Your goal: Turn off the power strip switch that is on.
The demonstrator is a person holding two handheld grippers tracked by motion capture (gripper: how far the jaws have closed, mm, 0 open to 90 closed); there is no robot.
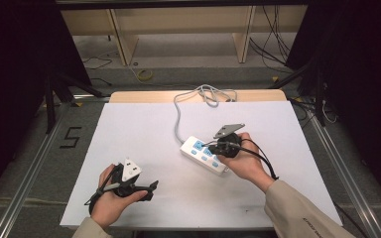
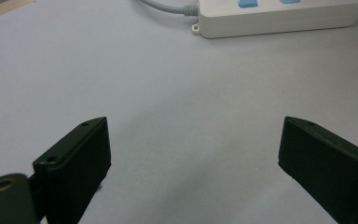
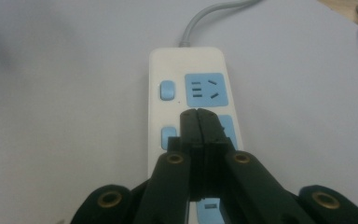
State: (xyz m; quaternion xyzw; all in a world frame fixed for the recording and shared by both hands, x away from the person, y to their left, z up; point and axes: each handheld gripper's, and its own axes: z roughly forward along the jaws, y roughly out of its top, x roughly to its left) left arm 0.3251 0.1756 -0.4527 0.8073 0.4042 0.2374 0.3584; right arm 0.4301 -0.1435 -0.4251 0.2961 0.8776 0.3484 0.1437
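A white power strip (image 1: 201,152) with blue sockets and blue switches lies right of the middle of the white table (image 1: 129,134). My right gripper (image 1: 212,148) is held over it, with a hand around its body. In the right gripper view the jaws are pressed together with nothing between them, and the right gripper (image 3: 198,114) has its tips above the power strip (image 3: 186,65), by the second blue switch (image 3: 168,136). Whether the tips touch the strip is unclear. My left gripper (image 1: 152,190) rests at the front left, open. The left gripper (image 2: 193,140) has bare table between its jaws, with the power strip (image 2: 279,16) farther ahead.
The strip's grey cable (image 1: 178,116) runs to the table's far edge and ends in a loose coil (image 1: 211,94). Beyond the table are wooden shelving and cables on the floor. Metal rails run along both sides of the table.
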